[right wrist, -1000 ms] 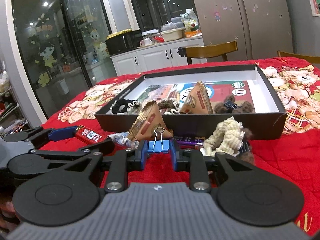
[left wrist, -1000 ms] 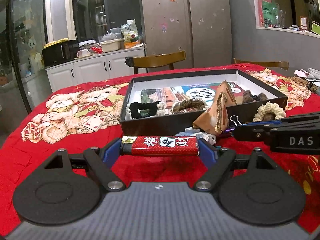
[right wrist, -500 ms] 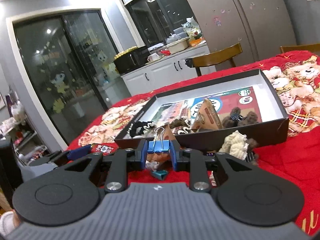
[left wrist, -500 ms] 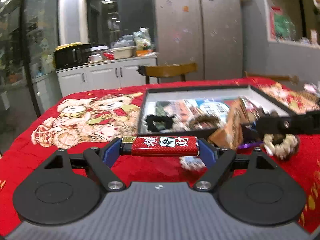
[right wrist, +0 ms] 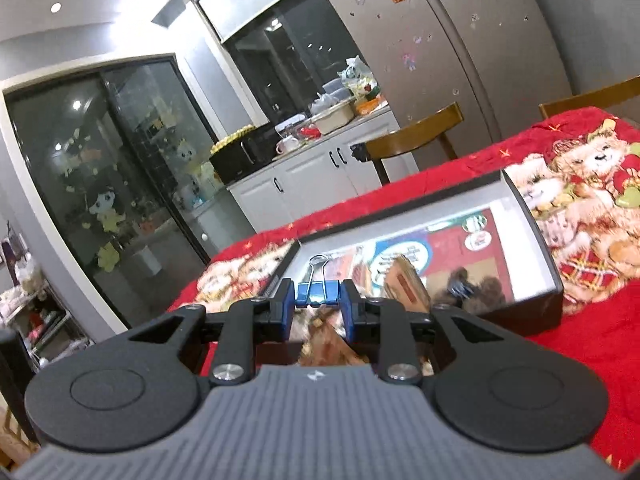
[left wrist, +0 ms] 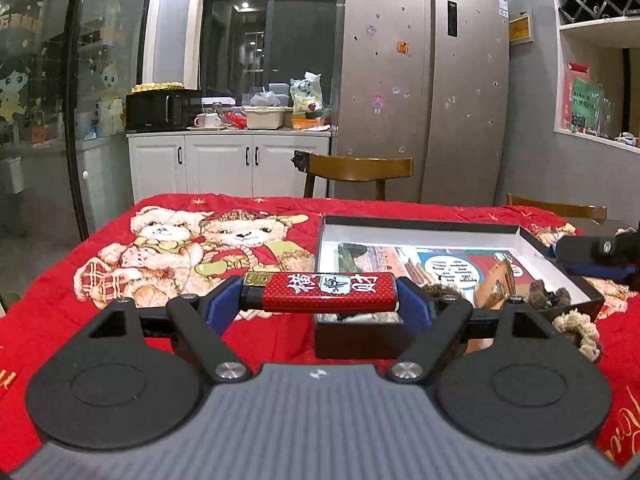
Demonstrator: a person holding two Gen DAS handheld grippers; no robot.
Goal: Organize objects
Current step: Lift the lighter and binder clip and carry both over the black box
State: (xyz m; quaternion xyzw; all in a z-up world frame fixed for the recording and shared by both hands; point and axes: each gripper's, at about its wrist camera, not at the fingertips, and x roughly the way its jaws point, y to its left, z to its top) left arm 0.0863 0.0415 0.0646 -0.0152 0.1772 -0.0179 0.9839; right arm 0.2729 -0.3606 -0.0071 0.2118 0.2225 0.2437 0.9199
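My left gripper (left wrist: 320, 300) is shut on a red lighter (left wrist: 326, 291) held crosswise, raised above the near left corner of the black box (left wrist: 360, 338). My right gripper (right wrist: 318, 306) is shut on a blue binder clip (right wrist: 318, 294), raised above the box's near left part (right wrist: 552, 304). The right gripper's fingers (left wrist: 592, 258) show in the left wrist view over the box's right rim. The box holds a brown triangular packet (right wrist: 406, 282), dark hair ties (right wrist: 468, 286) and a printed sheet (left wrist: 452, 268).
A cream knitted scrunchie (left wrist: 578, 326) lies on the red bear-print cloth (left wrist: 180, 256) right of the box. Wooden chairs (left wrist: 356, 170) stand at the table's far side, with white cabinets (left wrist: 224, 164) and a fridge (left wrist: 424, 92) behind.
Both grippers have risen from table height with their objects. The left one has shifted left, toward the box's left corner; the right one now hangs over the box and has tilted.
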